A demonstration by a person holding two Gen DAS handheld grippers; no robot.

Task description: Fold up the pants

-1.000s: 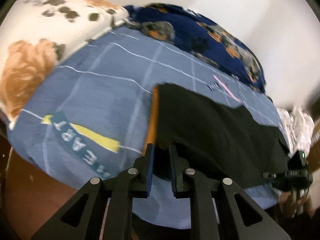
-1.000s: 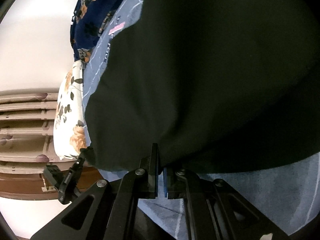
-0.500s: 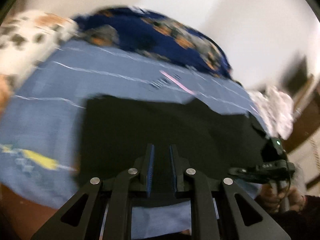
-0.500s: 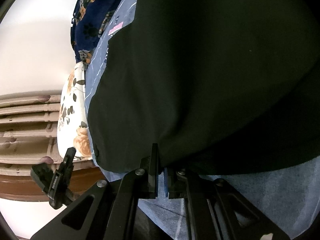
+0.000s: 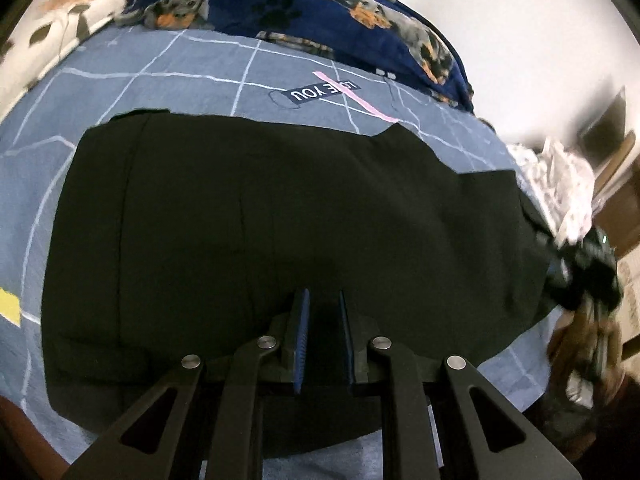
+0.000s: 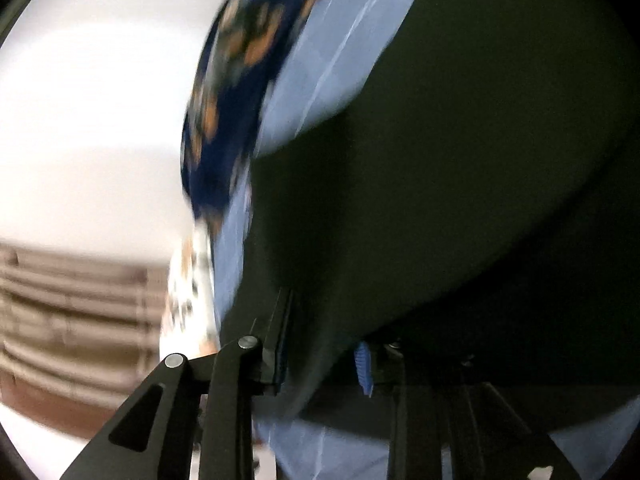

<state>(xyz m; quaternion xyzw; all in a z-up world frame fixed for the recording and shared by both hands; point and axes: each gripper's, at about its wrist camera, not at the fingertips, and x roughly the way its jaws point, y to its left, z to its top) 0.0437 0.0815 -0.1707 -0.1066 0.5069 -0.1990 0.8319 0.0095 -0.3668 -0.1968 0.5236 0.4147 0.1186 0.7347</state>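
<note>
Left gripper [image 5: 323, 300]: jaws narrowly parted, black pants [image 5: 280, 220] fabric between the pads; whether they pinch it cannot be told. Right gripper [image 6: 324, 344]: jaws opening, pants edge [image 6: 400, 200] between them. Pants lie flat on the blue checked bedsheet [image 5: 200, 64]; navy dog-print blanket [image 5: 320, 12] lies beyond.

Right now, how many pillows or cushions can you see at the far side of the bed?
2. A navy dog-print pillow lies along the far edge of the blue sheet, and a white floral one sits at the far left corner. More may be hidden outside the view.
</note>
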